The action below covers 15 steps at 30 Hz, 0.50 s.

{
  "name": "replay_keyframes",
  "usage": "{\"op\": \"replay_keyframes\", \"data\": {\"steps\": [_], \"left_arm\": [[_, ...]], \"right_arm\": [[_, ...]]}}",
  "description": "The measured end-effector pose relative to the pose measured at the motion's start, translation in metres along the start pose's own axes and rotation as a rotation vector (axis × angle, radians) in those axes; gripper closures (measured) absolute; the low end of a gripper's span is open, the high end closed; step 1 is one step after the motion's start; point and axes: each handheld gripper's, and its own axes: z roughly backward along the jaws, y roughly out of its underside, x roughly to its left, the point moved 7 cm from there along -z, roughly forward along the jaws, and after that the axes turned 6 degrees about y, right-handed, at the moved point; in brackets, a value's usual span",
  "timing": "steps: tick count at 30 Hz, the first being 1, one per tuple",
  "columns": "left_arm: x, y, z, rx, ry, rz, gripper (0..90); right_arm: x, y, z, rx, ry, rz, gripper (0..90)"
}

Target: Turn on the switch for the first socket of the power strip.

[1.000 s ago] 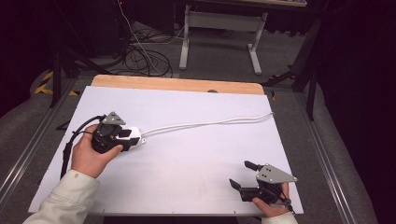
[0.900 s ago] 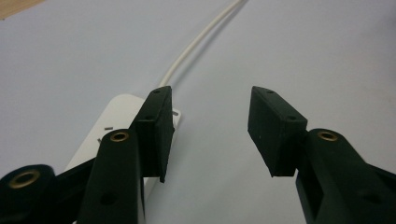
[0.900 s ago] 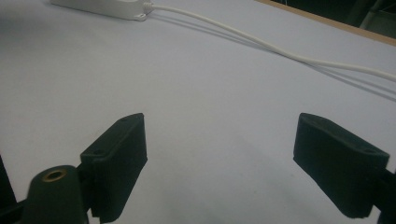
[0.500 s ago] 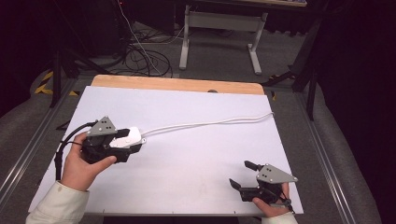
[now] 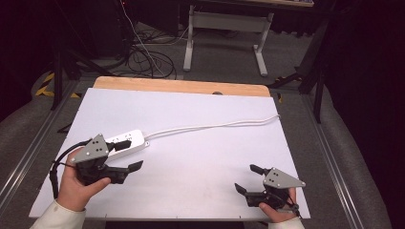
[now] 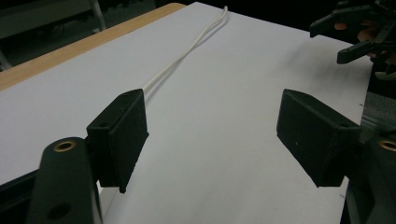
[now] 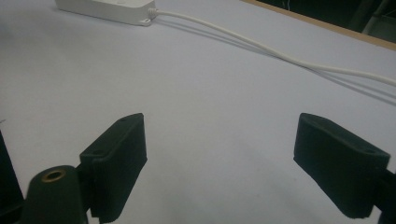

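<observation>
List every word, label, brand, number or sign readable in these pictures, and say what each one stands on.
None: no readable text in any view.
Power strip: plain white casing, its small marks too blurred to tell as print.
Left gripper and right gripper: black jaws and grey plates, no lettering seen.
White table top: no lettering seen.

No readable text, label, brand, number or sign anywhere: none on the power strip [image 5: 125, 141], none on the bench [image 5: 200, 157], none on the plates of either hand-held gripper.
</observation>
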Motion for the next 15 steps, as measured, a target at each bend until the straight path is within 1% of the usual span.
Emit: {"op": "replay_keyframes", "data": {"steps": [1,4,5,7,9,11,15], "left_arm": [[0.0,0.003,0.0,-0.005,0.004,-0.003,24.9],[-0.002,0.014,0.002,-0.028,0.019,0.007,22.6],[-0.002,0.015,0.002,-0.033,0.019,0.005,22.3],[-0.002,0.022,0.004,-0.048,0.014,0.021,22.2],[-0.001,0.028,0.005,-0.06,0.014,0.028,22.2],[-0.002,0.035,0.005,-0.054,0.016,0.04,21.5],[-0.001,0.046,0.006,-0.042,0.002,0.047,21.4]], "right_arm": [[0.0,0.0,0.0,-0.001,-0.002,0.0,17.4],[0.001,0.0,0.0,-0.005,-0.004,-0.001,17.3],[0.001,0.0,0.0,-0.005,-0.006,0.0,17.3],[0.001,0.0,0.001,-0.006,-0.007,0.001,17.3],[0.001,-0.001,0.001,-0.007,-0.009,0.003,17.2],[0.001,-0.001,0.001,-0.008,-0.01,0.007,17.2],[0.002,0.0,0.001,-0.005,-0.014,0.015,16.3]]}}
